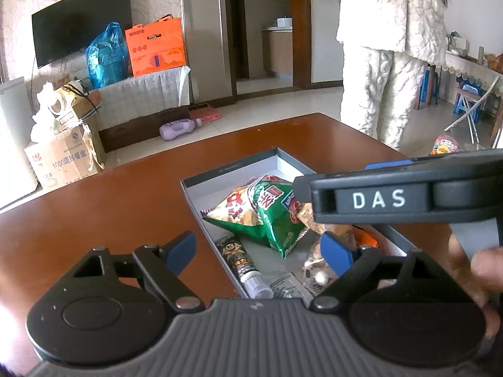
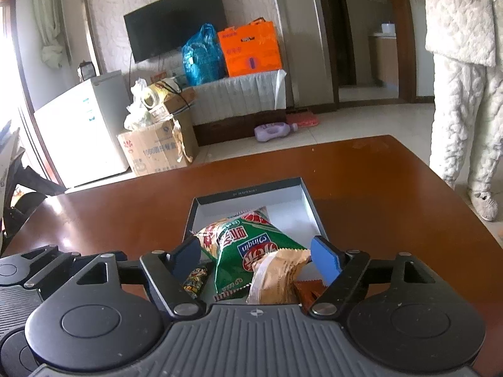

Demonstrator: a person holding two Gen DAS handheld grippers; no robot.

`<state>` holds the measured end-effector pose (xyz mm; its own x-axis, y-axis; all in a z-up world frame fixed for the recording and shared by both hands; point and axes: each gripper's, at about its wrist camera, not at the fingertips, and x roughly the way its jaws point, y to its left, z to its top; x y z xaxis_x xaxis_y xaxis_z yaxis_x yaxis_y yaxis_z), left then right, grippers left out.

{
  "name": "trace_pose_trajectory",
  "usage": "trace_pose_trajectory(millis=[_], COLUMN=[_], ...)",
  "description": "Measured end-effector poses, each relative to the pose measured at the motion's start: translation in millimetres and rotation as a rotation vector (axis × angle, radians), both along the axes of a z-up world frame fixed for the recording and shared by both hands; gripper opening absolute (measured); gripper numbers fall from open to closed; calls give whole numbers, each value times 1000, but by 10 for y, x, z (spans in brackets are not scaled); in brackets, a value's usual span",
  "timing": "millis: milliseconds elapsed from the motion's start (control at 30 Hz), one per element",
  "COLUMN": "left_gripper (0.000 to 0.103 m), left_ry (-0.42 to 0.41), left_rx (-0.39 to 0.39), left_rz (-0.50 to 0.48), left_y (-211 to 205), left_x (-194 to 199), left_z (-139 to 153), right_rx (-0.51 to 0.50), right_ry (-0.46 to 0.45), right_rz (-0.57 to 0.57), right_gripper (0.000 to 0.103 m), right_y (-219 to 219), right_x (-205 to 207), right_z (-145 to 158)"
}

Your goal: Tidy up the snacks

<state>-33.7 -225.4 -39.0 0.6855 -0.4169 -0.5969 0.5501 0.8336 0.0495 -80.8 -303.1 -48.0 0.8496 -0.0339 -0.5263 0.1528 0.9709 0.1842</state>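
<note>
A shallow grey box with a white inside sits on the brown table. Several snacks lie in it: a green crisp bag, a black stick snack and small clear-wrapped sweets. My left gripper stands open above the box's near end, its pads apart from the snacks. In the right wrist view my right gripper is open over the same box. The green bag and a tan packet lie loose below its fingers. Its casing marked DAS crosses the box's right side.
A person in white quilted clothes stands past the table's far right corner. A hand shows at the right edge. Beyond the table are a cardboard carton, a purple bottle on the floor and a white fridge.
</note>
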Motion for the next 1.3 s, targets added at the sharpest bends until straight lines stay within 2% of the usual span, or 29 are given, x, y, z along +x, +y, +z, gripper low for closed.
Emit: trace_pose_trajectory(millis=[67, 233, 400, 1300], left_gripper=[88, 89, 92, 95], left_ry=[5, 22, 51, 15], left_rx=[-3, -6, -19, 5], left_rz=[1, 2, 19, 57], left_y=[43, 133, 196, 184], left_x=[3, 20, 66, 84], left_z=[12, 19, -1, 47], right_rx=[-4, -4, -14, -18], right_ry=[-6, -4, 3, -7], right_rz=[1, 0, 0, 10], right_gripper=[86, 89, 89, 89], right_y=[12, 24, 50, 74], right_x=[-8, -17, -20, -54], right_z=[16, 36, 46, 90])
